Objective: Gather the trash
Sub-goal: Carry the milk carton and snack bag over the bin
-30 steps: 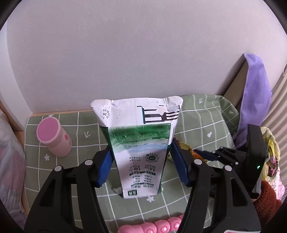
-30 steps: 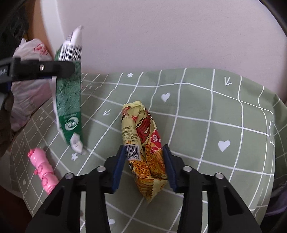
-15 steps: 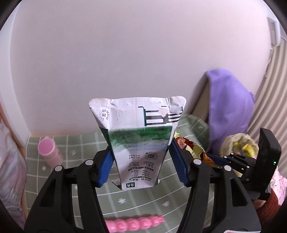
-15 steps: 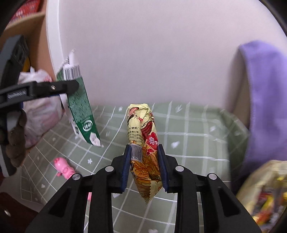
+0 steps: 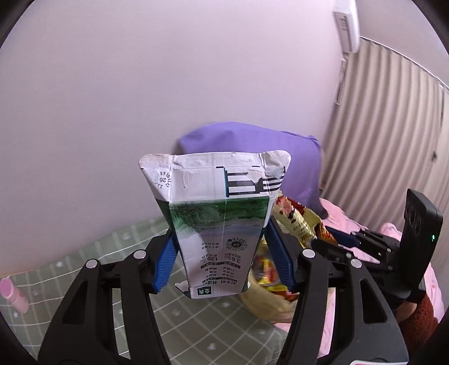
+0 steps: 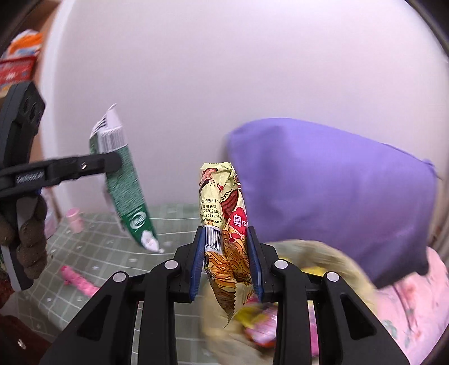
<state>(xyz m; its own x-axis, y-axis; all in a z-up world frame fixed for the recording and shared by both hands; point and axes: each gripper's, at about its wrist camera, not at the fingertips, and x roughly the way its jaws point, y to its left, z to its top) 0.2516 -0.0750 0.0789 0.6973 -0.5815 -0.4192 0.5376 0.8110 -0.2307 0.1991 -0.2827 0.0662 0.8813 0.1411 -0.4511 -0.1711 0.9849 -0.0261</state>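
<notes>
The left tongs (image 5: 221, 264) clamped the milk carton (image 5: 216, 224) and the right tongs (image 6: 227, 264) the noodle wrapper (image 6: 224, 224), both aloft near the trash bag (image 6: 280, 323); the thinly pinched wrapper might slip.

Plain pale wall (image 5: 140, 84) fills most of both views. Table with green grid cloth (image 5: 196, 331) below. Purple fabric (image 6: 336, 182) draped against the wall – what it covers cannot be told. Pleated beige curtain (image 5: 387, 140) at right, white wall unit (image 5: 346, 25) above it. Pink floral bedding (image 6: 415, 294) at right. Shelf with packets (image 6: 16, 64) – far left.
</notes>
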